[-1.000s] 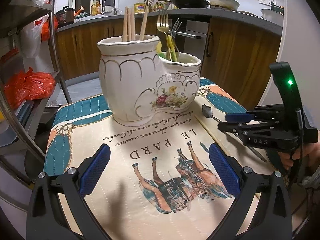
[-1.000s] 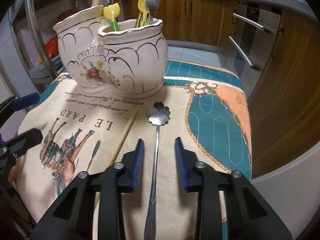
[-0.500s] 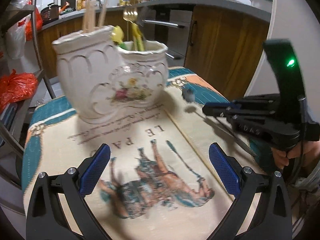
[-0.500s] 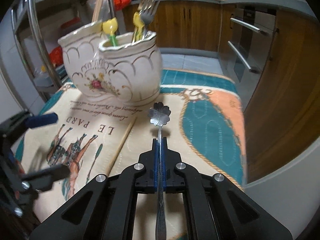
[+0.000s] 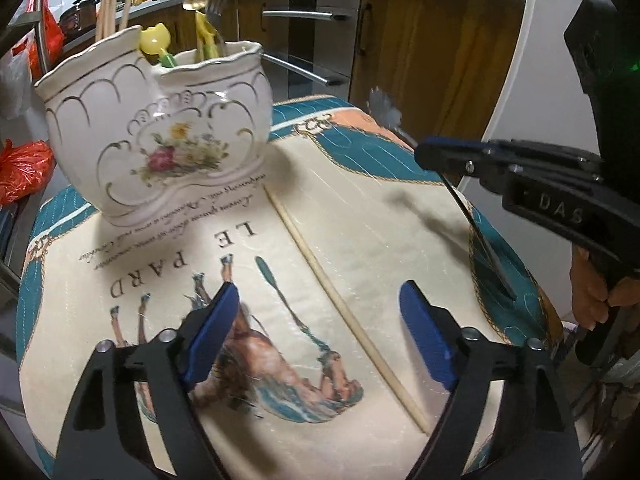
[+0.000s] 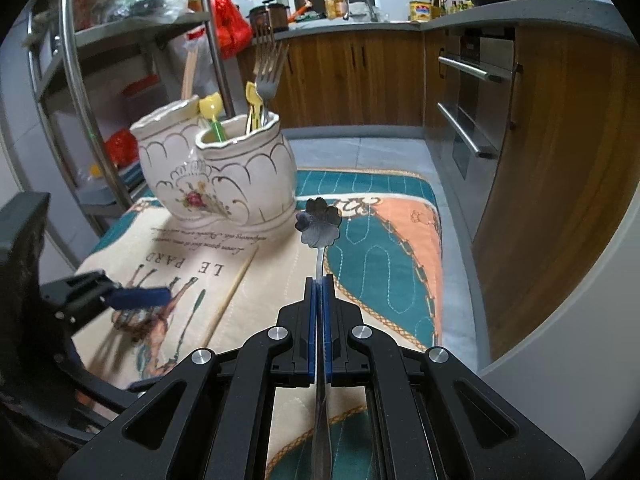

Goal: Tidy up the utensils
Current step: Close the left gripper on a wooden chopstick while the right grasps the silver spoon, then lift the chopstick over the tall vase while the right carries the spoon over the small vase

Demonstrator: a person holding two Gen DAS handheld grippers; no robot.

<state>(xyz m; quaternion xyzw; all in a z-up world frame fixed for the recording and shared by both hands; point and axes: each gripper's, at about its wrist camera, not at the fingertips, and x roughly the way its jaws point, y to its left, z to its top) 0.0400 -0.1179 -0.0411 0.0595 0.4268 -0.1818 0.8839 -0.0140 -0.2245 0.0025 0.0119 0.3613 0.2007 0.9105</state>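
- Hovering over the mat (image 5: 360,216) in the left wrist view, the left gripper (image 5: 320,340) has its jaws spread wide, nothing between them; a chopstick (image 5: 344,304) lies on the mat in front of the holder (image 5: 160,136).
- Right wrist view: the right gripper (image 6: 319,296) pinches the spoon (image 6: 319,222) by its handle, flower-shaped bowl raised just right of the holder (image 6: 224,176), which contains forks (image 6: 269,68).

Both grippers are black with blue pads (image 5: 212,332) and shiny silver screws (image 6: 278,333). One has a green light (image 5: 634,66).
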